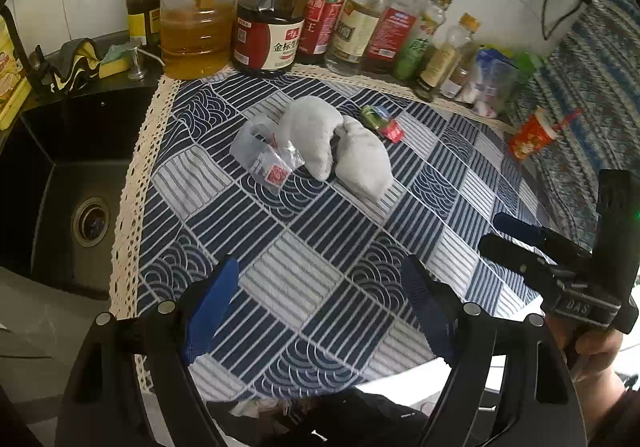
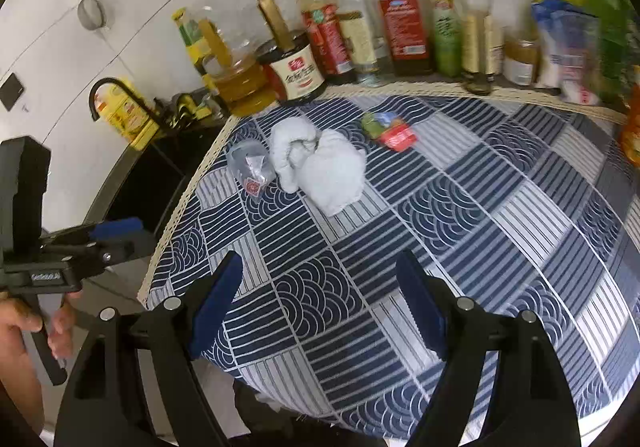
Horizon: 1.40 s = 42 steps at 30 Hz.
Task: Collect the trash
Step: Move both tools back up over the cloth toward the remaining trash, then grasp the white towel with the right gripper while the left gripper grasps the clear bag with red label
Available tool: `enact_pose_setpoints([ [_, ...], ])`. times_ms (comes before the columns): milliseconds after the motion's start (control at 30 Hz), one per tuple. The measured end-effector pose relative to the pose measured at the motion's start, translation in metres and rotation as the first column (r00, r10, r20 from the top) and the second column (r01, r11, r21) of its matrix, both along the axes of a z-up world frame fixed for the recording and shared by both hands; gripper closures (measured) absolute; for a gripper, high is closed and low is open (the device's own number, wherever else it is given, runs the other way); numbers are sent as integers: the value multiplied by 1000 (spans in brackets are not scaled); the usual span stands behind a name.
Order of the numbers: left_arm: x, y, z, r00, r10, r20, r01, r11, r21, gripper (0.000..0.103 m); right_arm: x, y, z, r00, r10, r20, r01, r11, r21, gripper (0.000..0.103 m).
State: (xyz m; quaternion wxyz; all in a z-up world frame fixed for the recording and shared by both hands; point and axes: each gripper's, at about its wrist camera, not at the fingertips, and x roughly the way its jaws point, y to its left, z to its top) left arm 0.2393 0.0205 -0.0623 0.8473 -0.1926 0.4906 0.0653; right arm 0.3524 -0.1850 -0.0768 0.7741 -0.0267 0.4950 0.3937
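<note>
On the blue patterned cloth (image 1: 320,247) lie a crumpled clear plastic wrapper with a red mark (image 1: 266,155) (image 2: 250,167), a white rolled towel (image 1: 340,145) (image 2: 320,167) and a green-and-red snack wrapper (image 1: 382,121) (image 2: 390,131). My left gripper (image 1: 320,279) is open and empty above the near part of the cloth, well short of these. My right gripper (image 2: 320,271) is open and empty, also short of them. The right gripper shows in the left wrist view (image 1: 520,235); the left gripper shows in the right wrist view (image 2: 116,231).
A row of oil and sauce bottles (image 1: 272,15) (image 2: 360,27) lines the back wall. A black sink (image 1: 72,175) with faucet (image 2: 120,95) lies left of the cloth. A red cup (image 1: 532,135) and snack bags (image 2: 572,43) are at the right. A dark trash bag (image 1: 320,419) sits below the counter edge.
</note>
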Motion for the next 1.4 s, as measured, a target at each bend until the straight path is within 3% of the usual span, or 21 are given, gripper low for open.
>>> enact_pose_setpoints([
  [333,45,12,-13,998,40,-43,-39,999,25,22,41,27,-27,996,94,10,-94,995,-41,25],
  [567,72,28,-38,994,39,-101,-37,999,22,22,65,43,-46,991,134,-19,-134,990,-47,25],
  [833,95,42,-57,989,28,-148,-15,996,92,22,88,63,-60,986,166,-33,-168,985,-47,25],
  [1033,116,47,-62,981,-24,-191,57,984,168,22,96,80,-68,980,193,-43,-195,980,-45,27],
  [1100,122,45,-64,977,-50,-209,95,972,213,16,99,85,-73,979,198,-54,-200,979,-45,28],
  [1400,142,45,-77,942,-135,-308,228,929,291,16,107,100,-92,963,249,-104,-254,967,-30,43],
])
